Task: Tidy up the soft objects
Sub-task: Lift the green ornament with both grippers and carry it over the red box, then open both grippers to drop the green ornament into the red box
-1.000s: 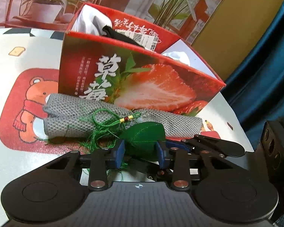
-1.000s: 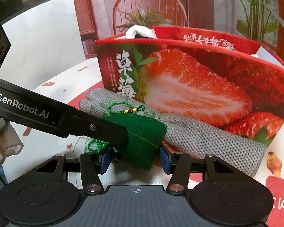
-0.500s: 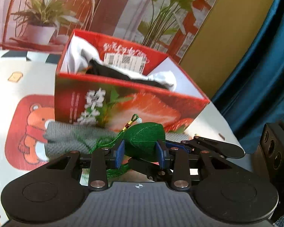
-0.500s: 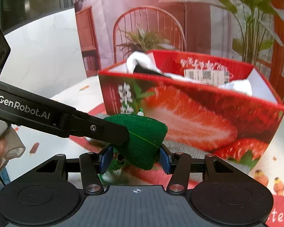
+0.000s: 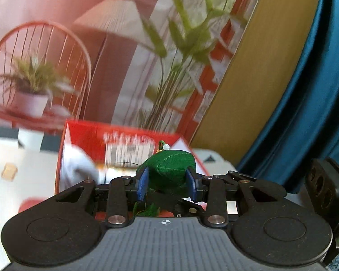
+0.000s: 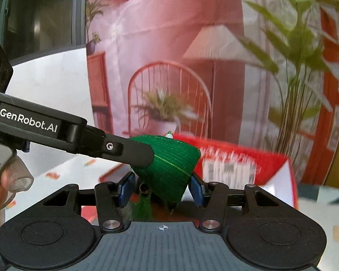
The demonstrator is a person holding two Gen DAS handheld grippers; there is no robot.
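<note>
While its two blue pads press on either side of a green stitched fabric pouch (image 5: 169, 171), the left tool (image 5: 167, 184) is clenched on that soft thing and holds it up off the desk (image 5: 22, 180). A small pale bead (image 5: 166, 146) sits at the top of the pouch with a short green cord loop beside it, and a green thread tassel (image 5: 147, 210) hangs below, between the black linkages.

From the right wrist view, the same pouch (image 6: 169, 160) shows as a ribbed cone with a thin yellow-green line running across it; one black finger (image 6: 133, 153) of the left tool, marked with white lettering, lies against its left face. The right tool (image 6: 161, 188) has its blue pads spread to either side of the pouch; the left-hand pad stands clear of the cloth, the other is very near it, and I cannot tell whether that one touches.

Behind and below the pouch stands a red open-topped cardboard box (image 5: 83, 133), blurred, with white print and a barcode label on its inner wall and white cloth (image 5: 79, 171) inside at the left. A printed backdrop of a red chair and potted plants (image 5: 34, 81) rises behind the box, and a dark teal curtain (image 5: 316, 113) hangs at the right.
</note>
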